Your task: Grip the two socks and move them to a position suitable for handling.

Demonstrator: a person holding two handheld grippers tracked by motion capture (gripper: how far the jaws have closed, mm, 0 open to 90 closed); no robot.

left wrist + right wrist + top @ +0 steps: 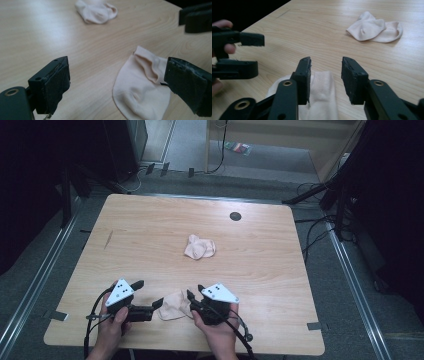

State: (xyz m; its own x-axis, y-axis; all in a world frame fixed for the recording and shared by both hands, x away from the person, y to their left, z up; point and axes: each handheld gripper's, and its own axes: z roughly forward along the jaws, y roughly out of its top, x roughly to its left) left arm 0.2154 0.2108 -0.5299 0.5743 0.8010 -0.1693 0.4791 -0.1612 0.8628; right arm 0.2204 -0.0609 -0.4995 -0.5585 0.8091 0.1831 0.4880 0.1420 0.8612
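Pale wood-grain worktop (150, 235) with soft sheen, peach knit-cloth sock (140, 87), matt, second crumpled sock (200, 247), matt black plastic tongs (325, 75)

Near sock (174, 307) flat on table (150, 230) between both grippers; far sock (200, 247) bunched behind, mid-table.

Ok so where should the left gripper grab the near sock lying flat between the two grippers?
Probably the ribbed cuff edge of the near sock, where the fabric folds up off the table; the rest lies flat with little to pinch. The left gripper, jaws open, could come in low from the sock's left side.
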